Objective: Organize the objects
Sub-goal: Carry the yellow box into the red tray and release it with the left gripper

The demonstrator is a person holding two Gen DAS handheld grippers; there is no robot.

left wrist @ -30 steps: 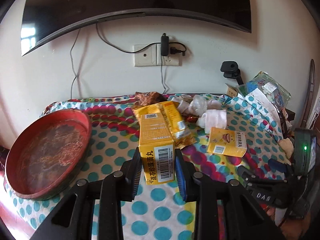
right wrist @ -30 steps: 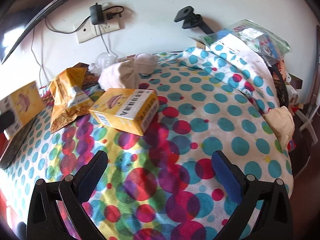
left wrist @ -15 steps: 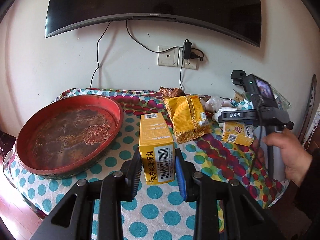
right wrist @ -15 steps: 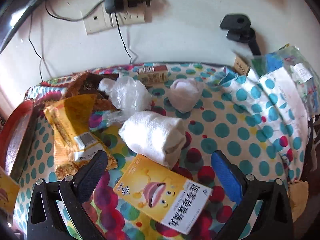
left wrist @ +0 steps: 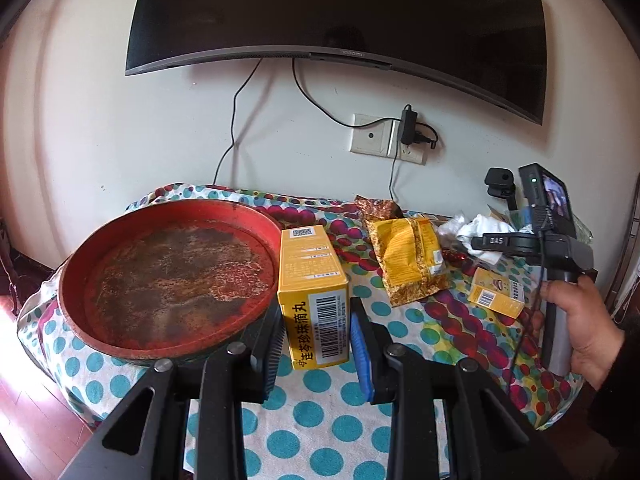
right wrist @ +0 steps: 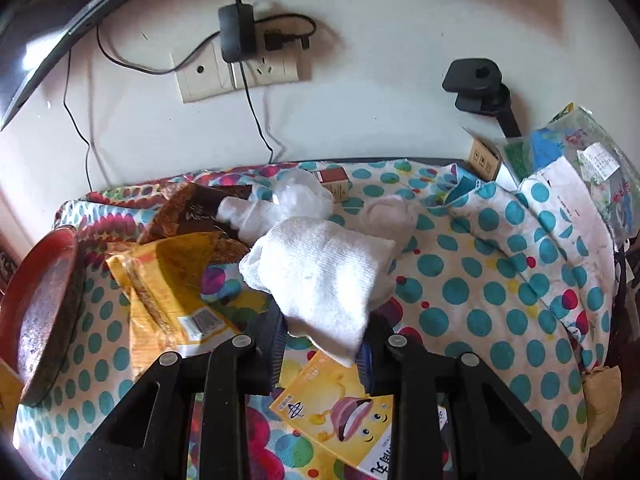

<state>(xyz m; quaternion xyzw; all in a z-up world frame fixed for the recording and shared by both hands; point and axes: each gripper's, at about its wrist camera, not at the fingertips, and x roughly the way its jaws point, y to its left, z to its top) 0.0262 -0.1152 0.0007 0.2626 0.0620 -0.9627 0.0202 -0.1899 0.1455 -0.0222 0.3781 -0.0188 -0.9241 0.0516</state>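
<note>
My left gripper (left wrist: pixel 316 336) is shut on a yellow medicine box (left wrist: pixel 312 276) with a barcode end, held just right of the round red tray (left wrist: pixel 160 210). The right gripper (right wrist: pixel 322 340) has its jaws closing, and the near end of a rolled white cloth (right wrist: pixel 320 272) sits pinched between the pads. Below that cloth a second yellow box (right wrist: pixel 344 412) with a cartoon mouth lies flat on the dotted tablecloth (right wrist: pixel 460 292). In the left wrist view that box (left wrist: pixel 496 296) lies beside the person's hand (left wrist: pixel 584 320).
A yellow foil pouch (left wrist: pixel 408 260) and a brown packet (right wrist: pixel 192 212) lie mid-table. Crumpled clear plastic (right wrist: pixel 300 192), a small red-brown carton (right wrist: pixel 332 178) and another white roll (right wrist: pixel 388 216) sit near the wall. Bags are piled at the right (right wrist: pixel 580 160). A TV (left wrist: pixel 340 12) hangs above.
The left gripper carried its yellow box leftward, beside the red tray. The right gripper moved forward past the second yellow box and went from wide open to closed on the white cloth.
</note>
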